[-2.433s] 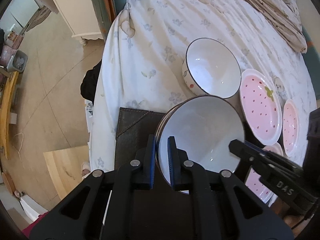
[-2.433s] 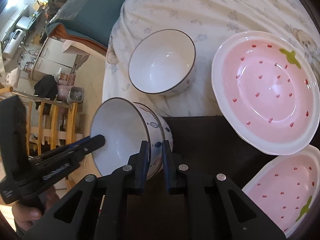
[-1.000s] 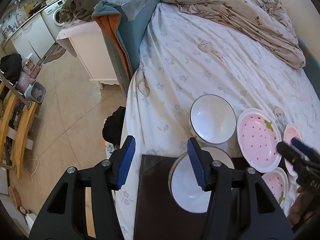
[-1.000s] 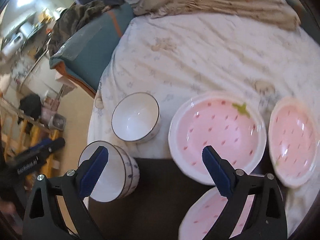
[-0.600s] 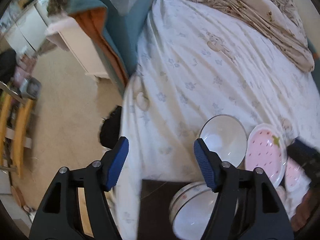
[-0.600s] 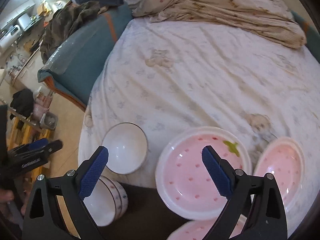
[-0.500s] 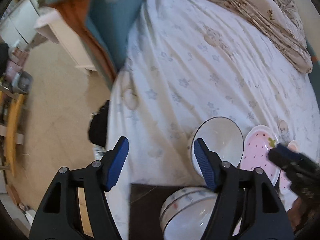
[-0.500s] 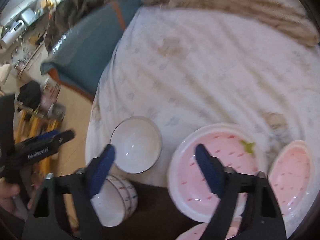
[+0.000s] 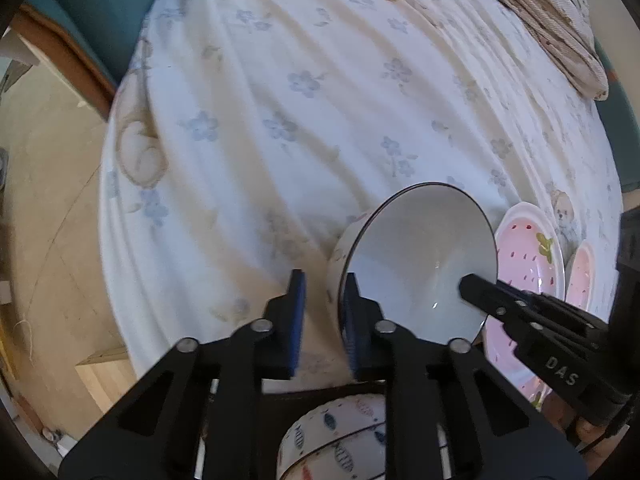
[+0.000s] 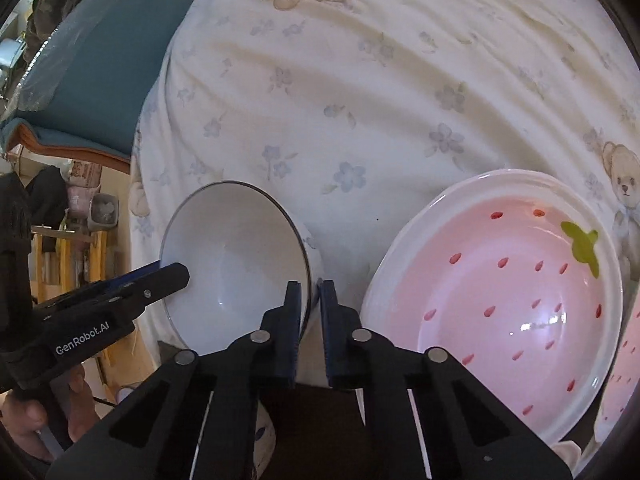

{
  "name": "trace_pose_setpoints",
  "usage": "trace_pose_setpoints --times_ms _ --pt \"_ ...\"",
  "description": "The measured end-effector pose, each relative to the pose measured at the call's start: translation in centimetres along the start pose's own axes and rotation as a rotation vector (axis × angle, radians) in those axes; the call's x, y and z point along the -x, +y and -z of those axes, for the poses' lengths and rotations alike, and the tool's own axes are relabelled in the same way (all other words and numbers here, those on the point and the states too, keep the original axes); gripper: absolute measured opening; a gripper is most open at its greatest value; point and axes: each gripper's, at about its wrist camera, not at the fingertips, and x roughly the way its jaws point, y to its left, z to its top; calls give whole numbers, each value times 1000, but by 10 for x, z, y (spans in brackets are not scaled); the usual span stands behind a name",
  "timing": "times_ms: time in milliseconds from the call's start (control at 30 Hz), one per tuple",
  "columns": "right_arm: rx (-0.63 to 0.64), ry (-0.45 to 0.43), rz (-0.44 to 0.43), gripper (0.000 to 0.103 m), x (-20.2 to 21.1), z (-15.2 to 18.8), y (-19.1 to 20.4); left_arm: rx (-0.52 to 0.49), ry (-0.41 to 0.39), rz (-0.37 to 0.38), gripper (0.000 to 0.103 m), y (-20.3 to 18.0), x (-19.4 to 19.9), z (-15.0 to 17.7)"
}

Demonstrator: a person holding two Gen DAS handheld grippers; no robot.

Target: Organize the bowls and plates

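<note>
A white bowl with a dark rim [image 9: 416, 256] sits on the flowered bed sheet; it also shows in the right wrist view [image 10: 236, 256]. My left gripper [image 9: 322, 316] straddles its left rim, jaws narrowed around the wall with a small gap still showing. My right gripper [image 10: 311, 312] is shut on the bowl's right rim. A patterned bowl [image 9: 340, 440] sits below on a dark mat [image 10: 316, 432]. A large pink strawberry plate [image 10: 504, 292] lies to the right.
More pink plates [image 9: 580, 276] lie at the far right. The bed edge drops to the floor [image 9: 44, 208] on the left. A crumpled blanket [image 9: 548, 12] lies at the back.
Both grippers dropped down to the white bowl and closed in from wide open. Earlier each let go of the patterned bowl on the mat.
</note>
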Motion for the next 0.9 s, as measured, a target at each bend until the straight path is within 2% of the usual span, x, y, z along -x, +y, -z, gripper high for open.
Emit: trace_pose_setpoints --times_ms 133,233,333,533,700,900 --pt "-10 23 16 10 -12 -1 0 -20 16 -18 7 -10 -11 1" --pt "6 17 41 10 -15 -3 5 -39 -5 -52 6 -15 -7 3" --pt "11 -49 15 11 3 -5 10 -24 -36 -13 5 -13 12 3" --pt "62 -101 -3 11 51 -3 31 -47 -98 -23 5 -23 64 12" --pt "98 -130 -14 12 88 15 47 -58 -133 -18 5 -26 99 37" --pt "103 -117 -39 13 106 57 61 -50 -136 -22 5 -15 112 76"
